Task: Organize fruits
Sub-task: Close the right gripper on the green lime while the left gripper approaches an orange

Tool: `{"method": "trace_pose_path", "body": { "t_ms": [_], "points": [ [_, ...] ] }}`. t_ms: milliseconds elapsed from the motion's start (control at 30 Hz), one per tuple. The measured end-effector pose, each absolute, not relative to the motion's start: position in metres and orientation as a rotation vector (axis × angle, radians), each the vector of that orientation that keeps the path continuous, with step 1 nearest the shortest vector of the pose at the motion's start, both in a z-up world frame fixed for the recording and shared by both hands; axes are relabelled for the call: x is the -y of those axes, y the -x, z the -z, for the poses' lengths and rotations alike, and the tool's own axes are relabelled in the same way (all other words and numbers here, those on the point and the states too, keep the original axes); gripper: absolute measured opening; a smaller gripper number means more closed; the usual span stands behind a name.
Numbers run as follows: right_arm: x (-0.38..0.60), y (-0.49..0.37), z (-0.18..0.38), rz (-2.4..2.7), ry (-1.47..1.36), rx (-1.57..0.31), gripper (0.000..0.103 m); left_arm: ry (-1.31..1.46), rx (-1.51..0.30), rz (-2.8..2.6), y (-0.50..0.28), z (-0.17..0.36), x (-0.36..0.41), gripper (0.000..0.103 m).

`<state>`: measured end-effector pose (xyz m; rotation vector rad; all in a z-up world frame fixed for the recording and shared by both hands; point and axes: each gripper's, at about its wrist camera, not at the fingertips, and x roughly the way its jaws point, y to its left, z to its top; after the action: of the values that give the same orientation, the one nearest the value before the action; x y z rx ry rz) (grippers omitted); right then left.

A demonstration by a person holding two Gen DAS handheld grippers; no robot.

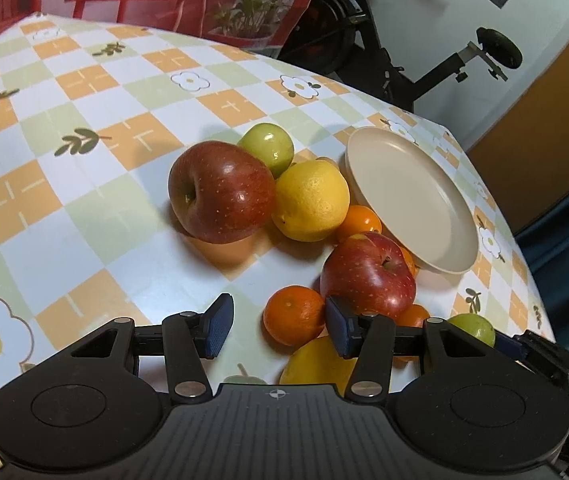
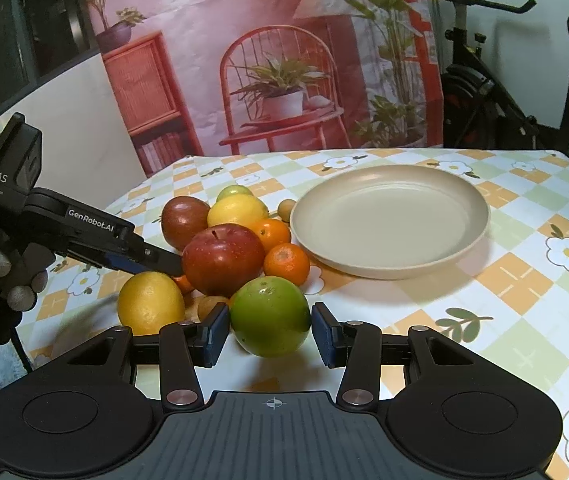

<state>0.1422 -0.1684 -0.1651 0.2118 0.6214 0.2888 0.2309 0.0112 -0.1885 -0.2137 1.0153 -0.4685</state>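
Fruit pile: apples, lemons, mandarins and green fruits heaped on the checked bench (image 2: 524, 280), just left of the plate (image 2: 390, 220).
Plate: beige, bare inside, one mandarin (image 2: 286, 263) near its rim.
Right tool (image 2: 270, 330): jaws spread on either side of a green orange (image 2: 270, 314); whether the pads touch it I cannot tell.
Left tool (image 1: 278, 328): jaws spread, low over the near edge of the pile; a mandarin (image 1: 294, 320) sits just ahead of the gap and the right pad is close against a red apple (image 1: 368, 274).
Larger apple (image 1: 220, 192): dark red, at the pile's far left, touching a lemon (image 1: 310, 200).
Gloved hand (image 2: 16, 276): holding the left tool.
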Motion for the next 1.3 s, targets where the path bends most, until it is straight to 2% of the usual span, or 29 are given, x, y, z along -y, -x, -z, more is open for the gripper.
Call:
{"method": "trace_pose_path", "body": {
  "t_ms": [200,267,300,467,667,833,967,1100,1300],
  "points": [
    [0.168,-0.143,0.166,-0.279,-0.220,-0.626,0.042,0.274,-1.026,0.482,-0.232,0.196,-0.016,0.052],
    [0.167,-0.143,0.166,-0.280,-0.218,-0.626,0.042,0.301,-1.013,0.507,-0.232,0.196,-0.018,0.035],
    [0.168,-0.142,0.166,-0.280,-0.217,-0.626,0.042,0.320,-1.008,0.509,-0.231,0.196,-0.020,0.033],
    [0.170,-0.143,0.166,-0.276,-0.219,-0.623,0.042,0.228,-0.971,0.485,-0.223,0.191,-0.013,0.033],
    [0.170,-0.143,0.167,-0.280,-0.221,-0.622,0.042,0.260,-0.979,0.474,-0.224,0.192,-0.024,0.033],
    [0.171,-0.143,0.167,-0.275,-0.225,-0.619,0.042,0.203,-0.936,0.451,-0.219,0.181,-0.026,0.027],
    [0.172,-0.143,0.168,-0.273,-0.233,-0.622,0.042,0.233,-0.945,0.451,-0.221,0.181,-0.034,0.028],
    [0.171,-0.143,0.168,-0.272,-0.232,-0.620,0.042,0.272,-0.950,0.419,-0.224,0.185,-0.038,0.041],
    [0.172,-0.143,0.169,-0.269,-0.237,-0.621,0.042,0.380,-1.004,0.440,-0.230,0.198,-0.042,0.049]
  ]
}}
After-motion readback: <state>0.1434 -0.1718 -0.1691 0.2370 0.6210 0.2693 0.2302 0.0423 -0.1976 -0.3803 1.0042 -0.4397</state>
